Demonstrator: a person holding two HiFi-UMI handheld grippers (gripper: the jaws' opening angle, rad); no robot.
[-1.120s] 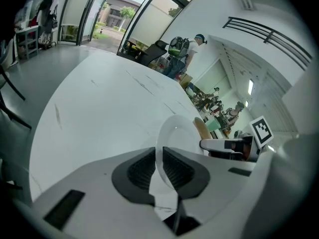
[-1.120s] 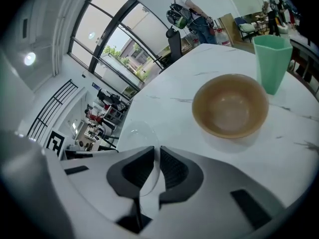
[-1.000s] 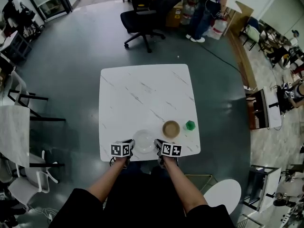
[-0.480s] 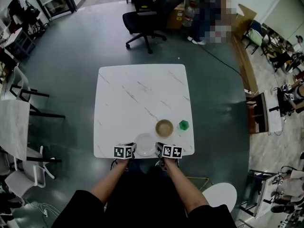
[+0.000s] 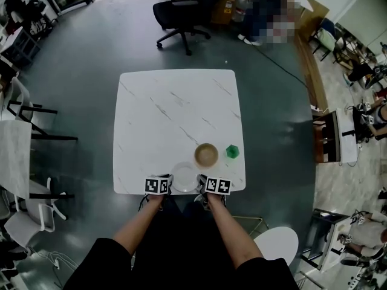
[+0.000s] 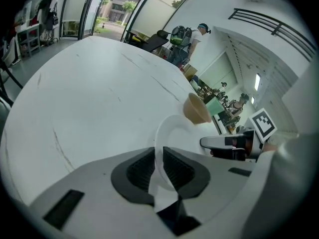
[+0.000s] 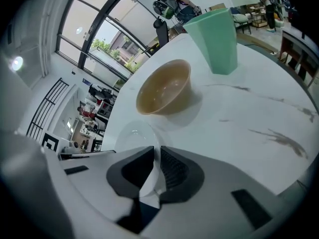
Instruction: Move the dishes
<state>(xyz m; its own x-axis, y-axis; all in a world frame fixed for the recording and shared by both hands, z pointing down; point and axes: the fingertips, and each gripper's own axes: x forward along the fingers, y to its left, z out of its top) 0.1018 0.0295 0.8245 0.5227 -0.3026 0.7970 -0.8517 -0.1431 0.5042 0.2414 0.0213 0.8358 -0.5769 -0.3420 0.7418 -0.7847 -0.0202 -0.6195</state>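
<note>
While both grippers meet at the near edge of the white marble table, the white plate sits between them, close to that edge. The left gripper has its jaws closed on the plate's left rim; in the left gripper view the thin white rim runs straight between the ribbed pads, which press on it from both sides. The right gripper clamps the opposite rim the same way, its jaws nearly together with only the plate's edge between them. Just beyond the plate stands a tan bowl, upright and apart from it. A green cup stands beside the bowl on its right, not touching it. A black office chair stands on the grey floor beyond the table.
</note>
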